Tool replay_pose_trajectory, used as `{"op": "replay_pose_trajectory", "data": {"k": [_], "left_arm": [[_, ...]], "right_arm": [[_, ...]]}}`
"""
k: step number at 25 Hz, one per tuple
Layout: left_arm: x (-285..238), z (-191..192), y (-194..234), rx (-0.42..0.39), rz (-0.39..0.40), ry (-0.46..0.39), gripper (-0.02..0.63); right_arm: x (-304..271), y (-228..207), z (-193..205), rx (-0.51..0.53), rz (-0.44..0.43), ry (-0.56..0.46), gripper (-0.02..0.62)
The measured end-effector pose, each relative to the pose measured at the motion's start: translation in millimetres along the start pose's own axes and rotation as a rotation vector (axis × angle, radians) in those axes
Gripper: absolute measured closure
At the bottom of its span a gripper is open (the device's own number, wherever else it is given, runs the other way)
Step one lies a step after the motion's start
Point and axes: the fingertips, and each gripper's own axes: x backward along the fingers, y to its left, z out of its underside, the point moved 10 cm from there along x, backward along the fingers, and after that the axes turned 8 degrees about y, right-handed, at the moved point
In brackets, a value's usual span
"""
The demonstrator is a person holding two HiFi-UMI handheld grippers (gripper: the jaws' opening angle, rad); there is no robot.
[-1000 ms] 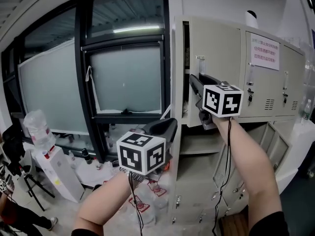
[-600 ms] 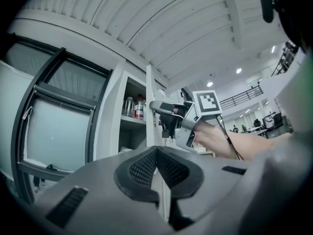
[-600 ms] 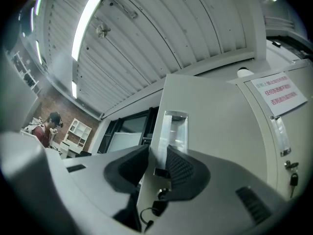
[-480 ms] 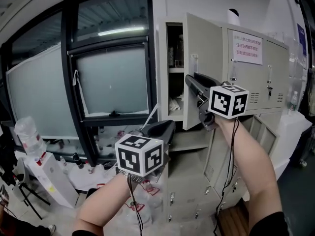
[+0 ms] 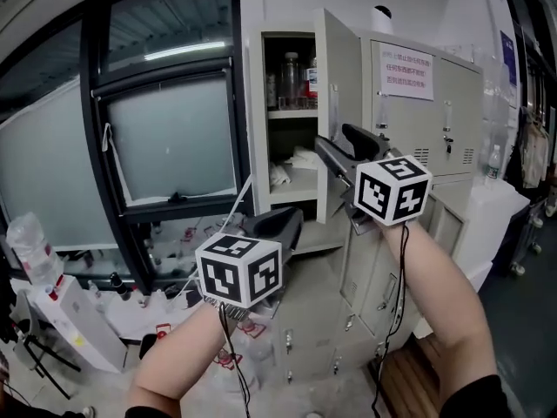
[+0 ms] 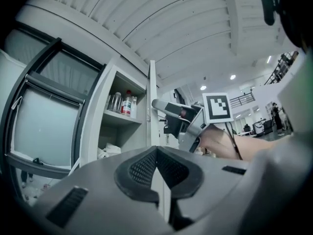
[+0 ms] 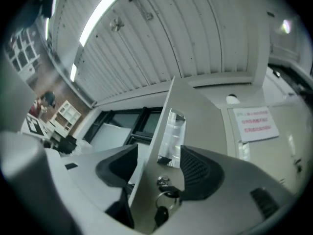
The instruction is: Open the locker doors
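Observation:
The top-left locker door (image 5: pixel 339 77) stands wide open, edge-on to me, showing shelves with bottles (image 5: pixel 296 77) and white cloths (image 5: pixel 300 158). My right gripper (image 5: pixel 325 150) reaches to that door's free edge. In the right gripper view the door (image 7: pixel 200 111) runs between the jaws, its lock and hanging key (image 7: pixel 160 214) just below them. The jaws have just been opening, and the pads stand off the door. My left gripper (image 5: pixel 292 219) hangs lower, in front of the lockers, shut with nothing in it (image 6: pixel 156 153).
Closed grey lockers (image 5: pixel 452 120) with a paper notice (image 5: pixel 407 71) stand right of the open one, and more doors (image 5: pixel 374 286) below. A dark-framed window (image 5: pixel 170 138) is at the left. Bottles and clutter (image 5: pixel 52 259) lie on the floor at lower left.
The locker door has swung from barely ajar to wide open, with the right gripper at its edge. The right jaws have spread apart. Both grippers have shifted left with the door.

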Motion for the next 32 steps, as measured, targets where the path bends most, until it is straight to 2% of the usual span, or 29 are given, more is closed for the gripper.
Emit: {"op": "replay_pose_trajectory", "data": {"k": [3, 7, 12, 18, 26, 32], "left_arm": [[-2.8, 2.5, -9.3, 0.003, 0.013, 0.01, 0.605], [-1.6, 5.0, -19.9, 0.01, 0.014, 0.022, 0.604], [6.0, 6.5, -30.0, 0.009, 0.016, 0.037, 0.604], [2.1, 7.0, -41.0, 0.025, 0.036, 0.038, 0.604], [-13.9, 11.5, -70.0, 0.023, 0.074, 0.046, 0.605], [-30.7, 9.1, -87.3, 0.019, 0.051, 0.043, 0.604]], "right_arm": [[7.8, 22.5, 1.7, 0.179, 0.179, 0.048, 0.33], [8.9, 27.6, 6.6, 0.232, 0.286, 0.151, 0.346], [27.4, 23.1, 8.6, 0.238, 0.306, 0.162, 0.42], [53.4, 11.3, 8.0, 0.238, 0.353, 0.146, 0.457], [95.3, -25.1, 9.8, 0.155, 0.375, 0.172, 0.477], [121.6, -59.2, 15.3, 0.103, 0.368, 0.139, 0.488]]}}
